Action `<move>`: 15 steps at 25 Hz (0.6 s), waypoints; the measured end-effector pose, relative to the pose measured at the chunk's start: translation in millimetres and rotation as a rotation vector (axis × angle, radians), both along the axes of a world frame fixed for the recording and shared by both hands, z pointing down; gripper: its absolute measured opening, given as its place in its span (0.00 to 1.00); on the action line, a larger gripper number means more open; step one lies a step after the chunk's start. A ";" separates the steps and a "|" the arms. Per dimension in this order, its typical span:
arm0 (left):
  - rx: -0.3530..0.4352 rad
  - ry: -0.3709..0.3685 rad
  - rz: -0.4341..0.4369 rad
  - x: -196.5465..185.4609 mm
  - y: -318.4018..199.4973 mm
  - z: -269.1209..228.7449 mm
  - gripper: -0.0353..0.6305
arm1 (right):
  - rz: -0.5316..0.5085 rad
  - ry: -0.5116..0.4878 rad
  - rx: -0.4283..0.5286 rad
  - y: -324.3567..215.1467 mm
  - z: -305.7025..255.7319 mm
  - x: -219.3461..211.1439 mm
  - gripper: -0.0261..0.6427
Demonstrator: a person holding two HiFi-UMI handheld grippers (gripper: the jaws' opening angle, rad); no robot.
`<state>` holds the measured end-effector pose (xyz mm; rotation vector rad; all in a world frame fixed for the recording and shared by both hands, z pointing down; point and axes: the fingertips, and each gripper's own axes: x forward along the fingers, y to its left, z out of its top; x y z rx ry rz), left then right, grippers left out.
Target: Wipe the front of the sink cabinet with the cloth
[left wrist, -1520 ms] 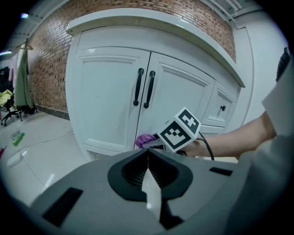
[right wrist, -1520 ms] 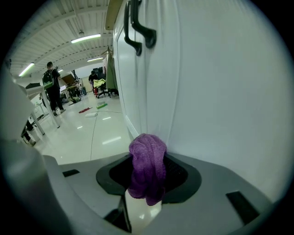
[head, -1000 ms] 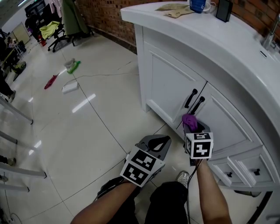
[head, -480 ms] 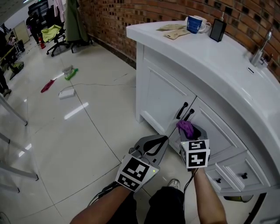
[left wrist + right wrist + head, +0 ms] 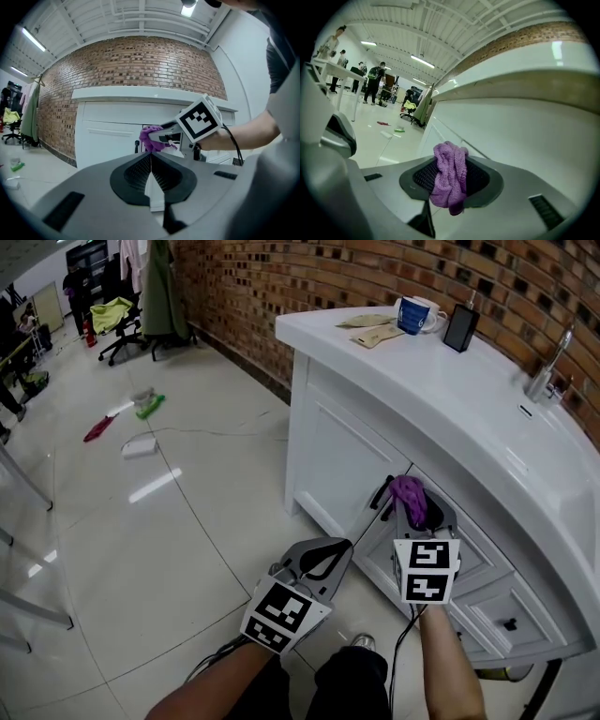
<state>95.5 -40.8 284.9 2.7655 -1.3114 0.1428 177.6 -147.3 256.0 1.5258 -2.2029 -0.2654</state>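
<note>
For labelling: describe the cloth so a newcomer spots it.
Find the white sink cabinet by the brick wall. At its black door handles, the right tool grips a bunched cloth. It is the only purple thing there.

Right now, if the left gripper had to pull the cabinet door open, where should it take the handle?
Likely take the black handle at mid-bar, coming at the door front from the left. It is an upright bar standing off the door, so the jaws should close across it sideways. The right gripper, shut on the cloth, crowds its right side.
</note>
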 end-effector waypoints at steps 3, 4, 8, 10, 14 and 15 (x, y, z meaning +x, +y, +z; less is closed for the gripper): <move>0.005 0.008 0.002 1.1 1.7 -4.0 0.06 | 0.029 -0.010 0.039 1.4 -17.9 5.7 0.25; 0.006 0.010 0.004 2.1 2.6 -4.4 0.06 | 0.036 -0.012 0.042 3.4 -18.9 7.1 0.25; 0.007 0.012 0.019 9.5 5.0 -5.2 0.06 | 0.062 -0.020 0.046 9.5 -18.0 16.7 0.25; 0.005 0.012 0.025 12.9 5.3 -4.9 0.06 | 0.077 -0.026 0.048 13.7 -18.5 24.0 0.25; 0.004 0.009 0.037 20.7 5.9 -3.8 0.06 | 0.110 -0.020 0.058 28.9 -16.6 50.3 0.25; 0.003 0.009 0.041 23.3 5.9 -3.3 0.06 | 0.118 -0.023 0.061 33.2 -16.7 57.2 0.25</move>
